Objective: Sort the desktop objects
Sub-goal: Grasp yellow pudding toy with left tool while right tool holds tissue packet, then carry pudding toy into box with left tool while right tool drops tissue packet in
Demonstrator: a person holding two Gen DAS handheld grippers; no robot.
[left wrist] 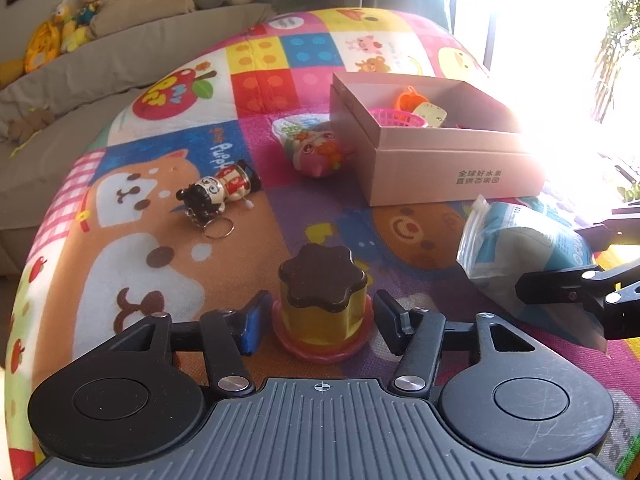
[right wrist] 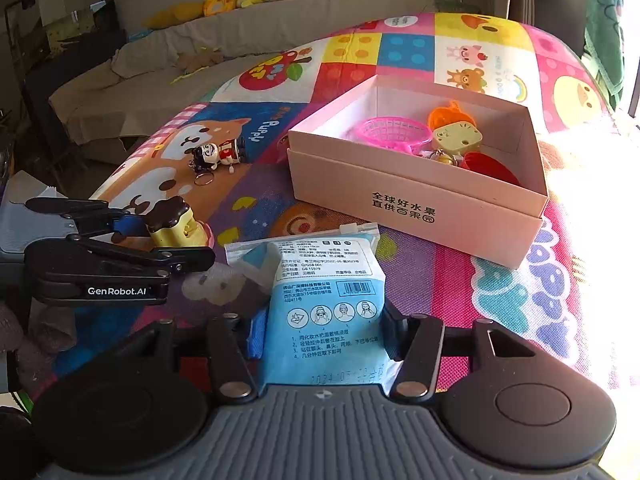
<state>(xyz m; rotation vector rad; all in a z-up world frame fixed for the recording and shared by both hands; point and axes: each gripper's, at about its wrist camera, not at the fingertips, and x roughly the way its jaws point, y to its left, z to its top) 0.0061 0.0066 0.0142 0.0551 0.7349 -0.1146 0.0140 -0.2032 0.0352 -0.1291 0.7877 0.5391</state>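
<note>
A yellow toy cup with a brown flower-shaped lid [left wrist: 322, 295] stands on a red base between the fingers of my left gripper [left wrist: 320, 320], which is open around it with gaps on both sides; it also shows in the right wrist view [right wrist: 170, 220]. My right gripper [right wrist: 322, 334] straddles a blue and white sachet pack [right wrist: 324, 300] lying on the mat; whether its pads touch the pack is unclear. A pink cardboard box [right wrist: 416, 196] holds a pink basket [right wrist: 390, 133], an orange toy and a cream toy.
A doll keychain [left wrist: 218, 192] lies on the colourful mat [left wrist: 140, 248] to the left. A pink plush toy [left wrist: 316, 148] lies against the box [left wrist: 448, 168]. A grey sofa with stuffed toys [left wrist: 72, 28] stands behind. Bright window glare fills the right.
</note>
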